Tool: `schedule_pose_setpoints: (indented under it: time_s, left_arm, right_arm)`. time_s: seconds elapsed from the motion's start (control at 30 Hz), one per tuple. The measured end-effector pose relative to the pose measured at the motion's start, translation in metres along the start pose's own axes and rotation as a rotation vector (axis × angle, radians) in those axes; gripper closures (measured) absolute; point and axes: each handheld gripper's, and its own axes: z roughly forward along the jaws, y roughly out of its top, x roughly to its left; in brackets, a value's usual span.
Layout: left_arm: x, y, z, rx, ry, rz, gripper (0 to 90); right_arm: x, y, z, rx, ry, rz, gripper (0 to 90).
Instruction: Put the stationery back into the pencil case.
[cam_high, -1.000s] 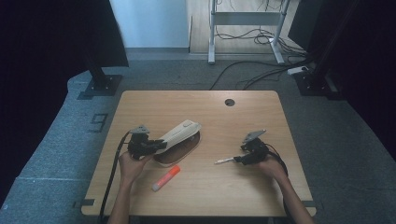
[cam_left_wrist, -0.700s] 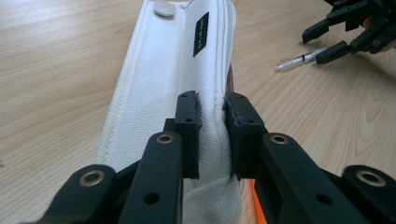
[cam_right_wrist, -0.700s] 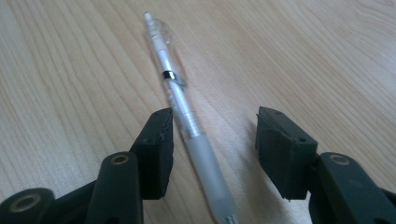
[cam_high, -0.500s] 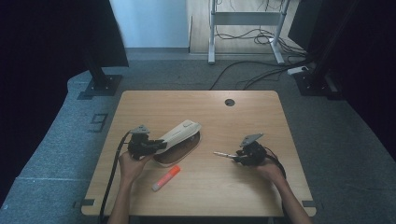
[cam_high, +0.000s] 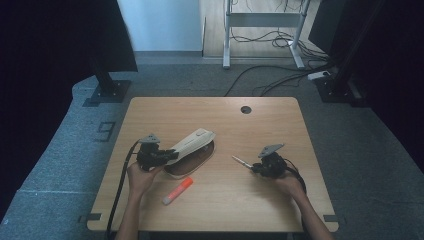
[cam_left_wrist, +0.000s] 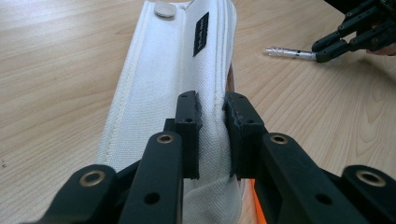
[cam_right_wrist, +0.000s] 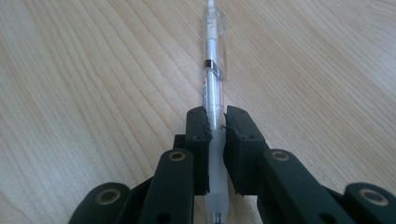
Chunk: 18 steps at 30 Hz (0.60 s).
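A white fabric pencil pouch (cam_high: 194, 141) lies left of the table's centre, its upper side lifted off a dark brown open mouth (cam_high: 192, 163). My left gripper (cam_high: 170, 155) is shut on the pouch's edge; in the left gripper view the jaws (cam_left_wrist: 212, 109) pinch a fold of the white cloth (cam_left_wrist: 159, 79). A clear pen (cam_high: 241, 161) lies to the right. My right gripper (cam_high: 255, 168) has just been closing and is shut on the pen's frosted grip (cam_right_wrist: 213, 60), with the gripper (cam_right_wrist: 215, 119) low over the wood.
An orange marker (cam_high: 178, 190) lies on the wooden table (cam_high: 200, 115) in front of the pouch. A round cable hole (cam_high: 245, 109) sits near the far edge. Both cables trail back toward the person. In the left gripper view the right gripper (cam_left_wrist: 348, 39) is at upper right.
The right gripper's jaws have closed on the pen, which shifted slightly away from the person. The left gripper and the pouch have stayed put.
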Motion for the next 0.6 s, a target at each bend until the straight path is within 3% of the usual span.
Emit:
schedule_pose_setpoints:
  time_s: [0.17,0.6]
  left_arm:
    - [0.0,0.0,0.0,-0.003,0.002,0.001,76.6]
    - [0.0,0.0,0.0,-0.004,0.004,0.002,76.7]
  right_arm:
    - [0.0,0.002,-0.004,-0.027,0.004,0.02,78.6]
    - [0.006,0.017,-0.015,-0.076,0.019,0.011,78.7]
